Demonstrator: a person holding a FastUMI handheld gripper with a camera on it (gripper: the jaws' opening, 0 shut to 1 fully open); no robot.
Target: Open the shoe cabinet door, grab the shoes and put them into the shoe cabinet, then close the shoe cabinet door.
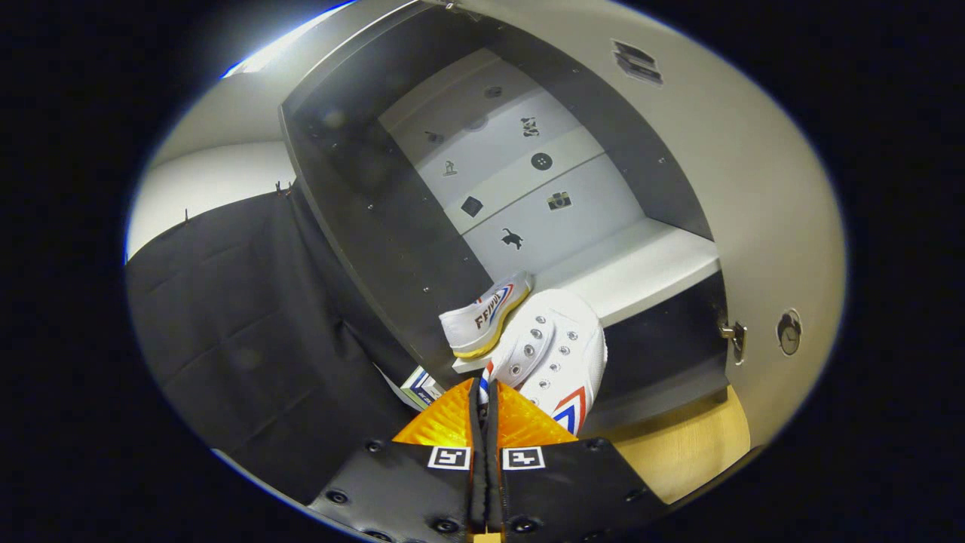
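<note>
Hand-held gripper (484,396) at lower centre, fingers nearly closed, pinching white shoe (554,354), second shoe (482,317) on open shoe cabinet (641,264) shelf

White canvas sneaker (554,354) with red and blue chevron stripes; second white sneaker (486,315), yellowish sole, red-blue lettering. Shoe cabinet (362,211): dark grey walls, pale grey back panel (520,188) bearing small black pictograms. Door (761,226) beige.
</note>
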